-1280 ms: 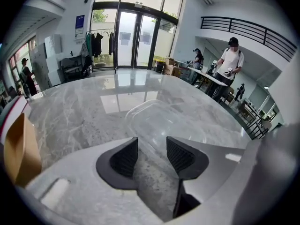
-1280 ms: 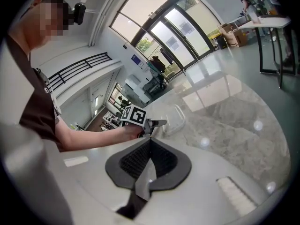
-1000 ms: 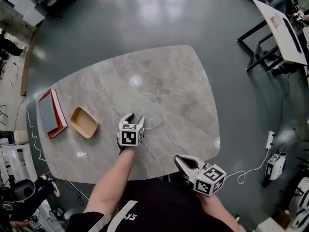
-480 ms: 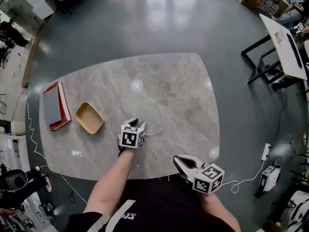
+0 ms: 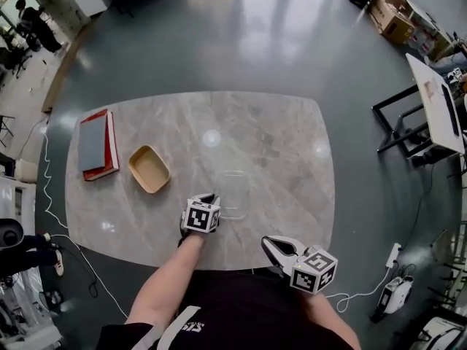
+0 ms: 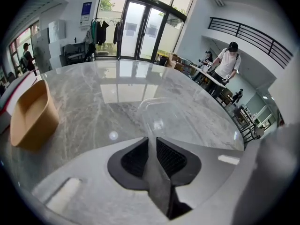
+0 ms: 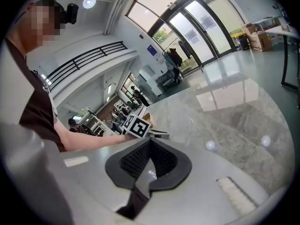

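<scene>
Looking steeply down in the head view onto a rounded grey marble table that fills the middle of the frame. Showing the left gripper at lower centre, tips touching the lower left corner of a clear rectangular plastic container lying near the table's middle. Showing the right gripper at lower right, off the table's near edge, well apart from the container and close to a dark shirt.

Giving, most fully from above, a tan shallow tray left of the container and a red book with a grey cover further left, near the table's left edge.

Revealing in the left gripper view what the overhead picture cannot: the left gripper at lower centre with black ribbed jaws drawn almost together, seemingly clamped on a thin strip of the container rim, the rest of the see-through box spreading away just above. Placing the tray at the left edge, with glass doors and a person in a white shirt in the upper background.

Confirming in the right gripper view the right gripper pressed fully together with nothing between its pads. Catching the left gripper from the side at centre left, marker cube on top, forearm stretching in from the left edge. Leaving the clear container too faint to make out there.
</scene>
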Demonstrator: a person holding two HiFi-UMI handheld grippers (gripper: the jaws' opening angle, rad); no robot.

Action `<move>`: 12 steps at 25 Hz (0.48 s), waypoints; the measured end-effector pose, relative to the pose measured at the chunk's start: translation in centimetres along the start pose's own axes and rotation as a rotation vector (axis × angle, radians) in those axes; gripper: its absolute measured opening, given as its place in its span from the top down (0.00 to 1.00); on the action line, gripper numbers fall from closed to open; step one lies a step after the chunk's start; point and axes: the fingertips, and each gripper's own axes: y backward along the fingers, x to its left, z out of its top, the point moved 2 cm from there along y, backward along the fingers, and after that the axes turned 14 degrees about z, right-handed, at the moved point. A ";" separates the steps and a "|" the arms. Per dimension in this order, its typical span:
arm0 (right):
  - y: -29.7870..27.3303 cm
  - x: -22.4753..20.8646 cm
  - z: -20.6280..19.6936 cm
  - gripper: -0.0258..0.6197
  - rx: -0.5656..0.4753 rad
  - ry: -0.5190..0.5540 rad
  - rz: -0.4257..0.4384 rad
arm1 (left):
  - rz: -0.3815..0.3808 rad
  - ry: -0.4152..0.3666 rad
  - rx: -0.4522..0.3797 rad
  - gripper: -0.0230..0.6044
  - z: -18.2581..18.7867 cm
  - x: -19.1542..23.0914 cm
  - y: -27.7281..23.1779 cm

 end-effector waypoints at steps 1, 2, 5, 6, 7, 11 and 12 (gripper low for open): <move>0.0 0.0 0.1 0.96 0.003 0.005 0.000 | -0.001 0.004 -0.003 0.87 -0.2 0.0 0.0; -0.1 0.0 0.1 0.96 0.006 0.010 0.000 | 0.003 -0.002 -0.007 0.87 -0.4 0.0 -0.1; -0.2 0.3 0.3 0.96 0.012 0.024 0.004 | 0.033 -0.077 -0.025 0.87 -0.6 0.1 -0.3; -0.3 0.4 0.3 0.96 0.013 0.028 0.006 | 0.036 -0.102 -0.034 0.87 -0.5 0.0 -0.5; -0.4 0.5 0.4 0.96 0.015 0.031 0.010 | 0.034 -0.117 -0.041 0.87 -0.4 0.0 -0.7; -0.9 0.7 0.3 0.96 0.038 0.046 0.043 | 0.016 -0.089 -0.016 0.93 -0.4 -0.4 -1.0; -1.0 0.9 0.3 0.96 0.046 0.053 0.056 | 0.016 -0.078 -0.003 0.94 -0.7 -0.6 -0.8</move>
